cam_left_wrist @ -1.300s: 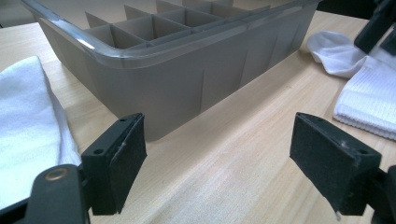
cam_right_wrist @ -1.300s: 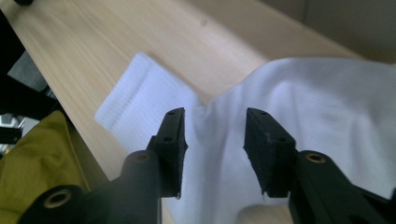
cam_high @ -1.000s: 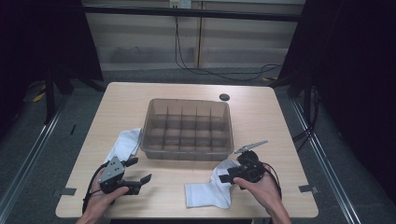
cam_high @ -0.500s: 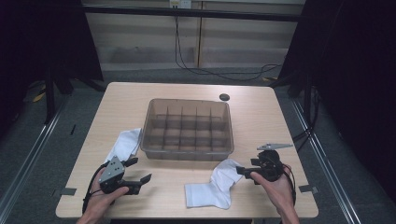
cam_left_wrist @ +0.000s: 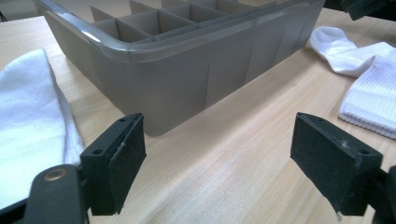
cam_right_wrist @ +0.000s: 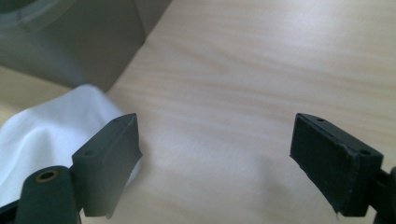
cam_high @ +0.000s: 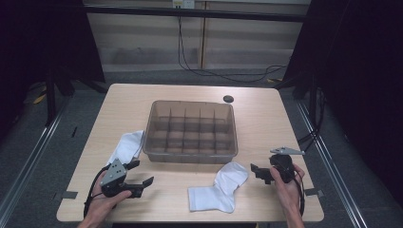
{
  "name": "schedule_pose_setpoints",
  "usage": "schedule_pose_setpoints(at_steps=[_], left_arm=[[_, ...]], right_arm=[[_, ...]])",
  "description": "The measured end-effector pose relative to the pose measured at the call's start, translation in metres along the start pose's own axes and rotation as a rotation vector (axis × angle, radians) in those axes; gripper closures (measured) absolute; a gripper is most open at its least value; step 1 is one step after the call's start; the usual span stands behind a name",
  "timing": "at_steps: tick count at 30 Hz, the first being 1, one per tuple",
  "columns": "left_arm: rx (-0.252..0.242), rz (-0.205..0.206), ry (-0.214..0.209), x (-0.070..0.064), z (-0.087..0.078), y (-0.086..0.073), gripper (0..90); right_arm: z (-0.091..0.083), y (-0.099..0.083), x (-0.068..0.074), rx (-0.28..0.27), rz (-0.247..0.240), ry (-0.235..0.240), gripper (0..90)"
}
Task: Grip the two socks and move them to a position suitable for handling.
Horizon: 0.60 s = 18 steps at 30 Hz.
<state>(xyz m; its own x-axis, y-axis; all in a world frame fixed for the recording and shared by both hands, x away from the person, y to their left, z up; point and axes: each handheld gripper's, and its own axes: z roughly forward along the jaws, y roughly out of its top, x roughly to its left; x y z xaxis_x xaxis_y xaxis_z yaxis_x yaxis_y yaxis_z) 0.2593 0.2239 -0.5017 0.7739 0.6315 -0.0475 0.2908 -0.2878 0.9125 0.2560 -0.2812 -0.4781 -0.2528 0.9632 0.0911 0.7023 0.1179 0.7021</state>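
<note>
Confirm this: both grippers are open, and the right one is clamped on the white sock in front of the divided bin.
Not clamped. The right gripper is open with nothing between its fingers, as the right gripper view shows; the white sock lies loose on the table beside it. The rest holds.

No text, label, brand, number or sign can be read anywhere. The grey divided bin [cam_high: 190,131], the white socks [cam_high: 219,187] and the wooden desk [cam_high: 266,118] are plain, and a small light patch at the top edge of the high view is too blurred to read.
</note>
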Motion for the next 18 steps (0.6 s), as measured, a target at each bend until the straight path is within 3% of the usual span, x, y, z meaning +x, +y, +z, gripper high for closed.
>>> schedule_pose_setpoints(at_steps=[3, 8, 11, 14, 16, 18], left_arm=[[0.004, -0.005, 0.005, 0.000, 0.000, 0.000, 16.8], [0.015, -0.005, 0.030, 0.003, 0.000, 0.001, 15.7], [0.026, -0.028, 0.051, 0.007, -0.003, 0.002, 15.7], [0.044, -0.055, 0.081, 0.013, -0.007, 0.004, 15.8], [0.072, -0.090, 0.106, 0.019, -0.010, 0.006, 16.6], [0.078, -0.116, 0.132, 0.025, -0.014, 0.009, 16.7]], right_arm=[[0.005, -0.004, -0.004, -0.108, -0.020, -0.005, 15.4], [0.010, -0.008, -0.002, -0.206, -0.071, -0.063, 15.5], [0.011, -0.008, -0.003, -0.234, -0.035, -0.067, 14.8], [0.012, -0.011, -0.001, -0.244, -0.031, -0.156, 19.6], [0.013, -0.013, -0.003, -0.262, -0.011, -0.150, 19.5], [0.014, -0.014, -0.002, -0.297, -0.014, -0.178, 18.5]])
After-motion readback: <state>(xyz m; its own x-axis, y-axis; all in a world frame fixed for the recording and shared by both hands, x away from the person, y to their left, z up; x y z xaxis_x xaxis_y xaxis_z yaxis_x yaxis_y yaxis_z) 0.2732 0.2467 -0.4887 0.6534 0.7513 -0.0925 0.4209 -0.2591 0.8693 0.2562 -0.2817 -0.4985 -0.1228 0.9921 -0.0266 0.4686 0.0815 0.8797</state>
